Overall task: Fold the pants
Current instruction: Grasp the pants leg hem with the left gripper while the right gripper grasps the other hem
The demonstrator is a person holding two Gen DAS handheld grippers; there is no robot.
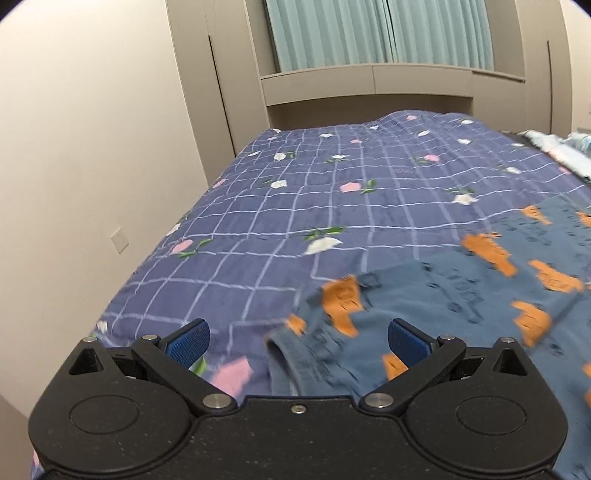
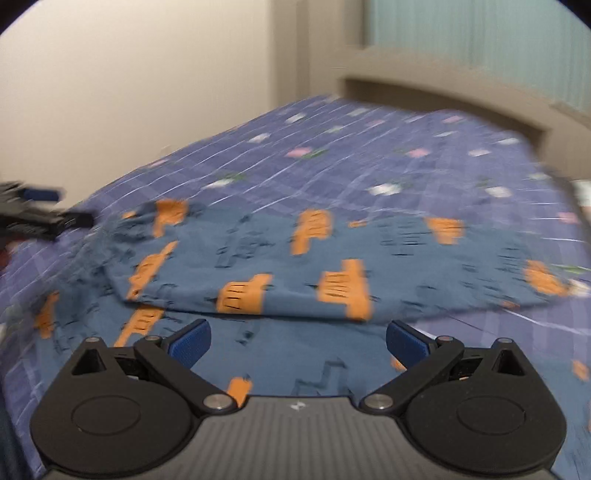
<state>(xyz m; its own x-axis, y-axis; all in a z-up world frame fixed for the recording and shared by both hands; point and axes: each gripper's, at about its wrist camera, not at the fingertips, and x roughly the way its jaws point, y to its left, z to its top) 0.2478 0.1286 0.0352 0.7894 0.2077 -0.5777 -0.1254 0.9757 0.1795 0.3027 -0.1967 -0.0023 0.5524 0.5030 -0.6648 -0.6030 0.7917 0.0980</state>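
Right now both grippers gape empty: the right gripper (image 2: 298,341) hovers over the pants (image 2: 332,254), a folded layer just beyond its fingers; the left gripper (image 1: 298,338) faces their waistband corner. Pinch both layers at matching edges, lifting evenly off the bedspread (image 1: 295,184).

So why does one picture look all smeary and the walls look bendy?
The right wrist view is smeared all over, probably by motion: the pants and bedspread streak sideways. The left wrist view is sharper farther off, with crisp curtains, but the pants nearby blur. In both, the fisheye lens bends straight walls and darkens the corners.
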